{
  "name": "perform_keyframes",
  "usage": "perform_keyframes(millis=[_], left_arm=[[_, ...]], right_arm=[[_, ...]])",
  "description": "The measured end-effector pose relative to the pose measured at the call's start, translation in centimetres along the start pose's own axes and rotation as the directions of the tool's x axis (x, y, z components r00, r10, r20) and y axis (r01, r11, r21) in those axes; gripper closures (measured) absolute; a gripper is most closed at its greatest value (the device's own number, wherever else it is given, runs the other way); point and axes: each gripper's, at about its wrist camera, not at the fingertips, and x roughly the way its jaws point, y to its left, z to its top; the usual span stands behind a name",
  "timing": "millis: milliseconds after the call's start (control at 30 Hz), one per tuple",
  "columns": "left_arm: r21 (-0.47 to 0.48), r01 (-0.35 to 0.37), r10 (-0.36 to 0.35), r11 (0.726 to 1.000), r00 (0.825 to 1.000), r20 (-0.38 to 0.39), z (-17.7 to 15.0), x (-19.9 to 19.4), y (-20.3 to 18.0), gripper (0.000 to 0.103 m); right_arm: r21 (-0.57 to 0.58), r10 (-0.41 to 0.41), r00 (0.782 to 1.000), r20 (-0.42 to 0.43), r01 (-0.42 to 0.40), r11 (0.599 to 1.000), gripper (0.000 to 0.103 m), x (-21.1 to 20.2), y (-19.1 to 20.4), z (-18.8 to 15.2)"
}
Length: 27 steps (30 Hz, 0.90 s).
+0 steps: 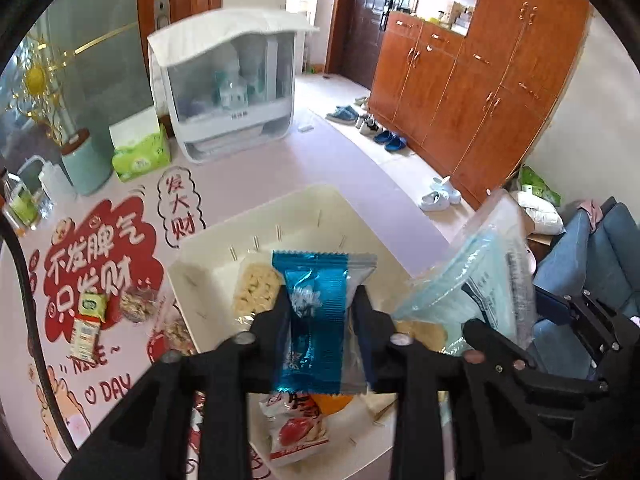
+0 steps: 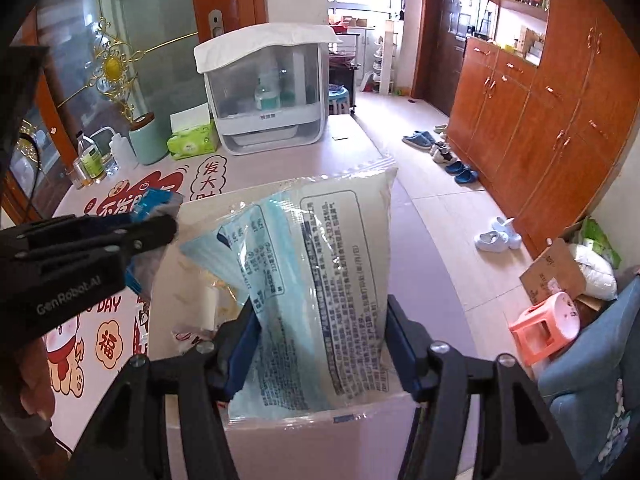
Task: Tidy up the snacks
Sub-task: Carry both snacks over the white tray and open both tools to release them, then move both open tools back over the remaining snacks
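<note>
With several snacks already lying in the cream bin, the left tongs grip a blue wrapped snack above it, the right tongs clamp a pale-blue bag over its right side, and small packets wait on the tabletop at left.
</note>
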Motion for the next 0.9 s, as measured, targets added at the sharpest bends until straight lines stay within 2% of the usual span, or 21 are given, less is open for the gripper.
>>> perform_keyframes(millis=[33, 67, 100, 200, 600, 767, 900], left_arm=[[-0.003, -0.005, 0.005, 1.000, 1.000, -0.010, 0.0, 0.5, 0.0, 0.039], [-0.008, -0.017, 0.017, 1.000, 1.000, -0.009, -0.2, 0.7, 0.1, 0.017], [-0.017, -0.035, 0.035, 0.999, 0.999, 0.002, -0.4, 0.8, 0.2, 0.010], [-0.034, -0.032, 0.032, 0.999, 0.999, -0.003, -1.0, 1.2, 0.6, 0.010], [-0.186, -0.077, 0.083, 0.979, 0.996, 0.028, -5.8, -1.6, 5.3, 0.010], [-0.212, -0.107, 0.126, 0.971, 0.989, 0.078, -7.9, -4.7, 7.1, 0.010], [-0.201, -0.128, 0.159, 0.971, 0.977, 0.144, -9.3, -8.2, 8.5, 0.010]], right_arm=[[-0.005, -0.003, 1.000, 0.003, 0.003, 1.000, 0.041, 0.2, -0.1, 0.0], [-0.017, -0.006, 1.000, 0.006, 0.006, 1.000, 0.041, 0.5, -0.1, -0.2], [-0.032, -0.001, 1.000, 0.010, 0.001, 0.999, 0.040, 0.7, 0.0, -0.4], [-0.052, 0.003, 1.000, 0.007, -0.003, 0.999, 0.032, 1.2, 0.1, -1.0], [-0.079, 0.041, 0.998, -0.056, -0.046, 0.996, 0.032, 1.9, 1.2, -2.6], [-0.029, 0.113, 0.991, -0.073, -0.115, 0.993, 0.032, 1.2, 1.4, -2.8], [-0.001, 0.064, 0.997, -0.053, -0.064, 0.998, 0.032, 0.0, 2.2, -2.9]])
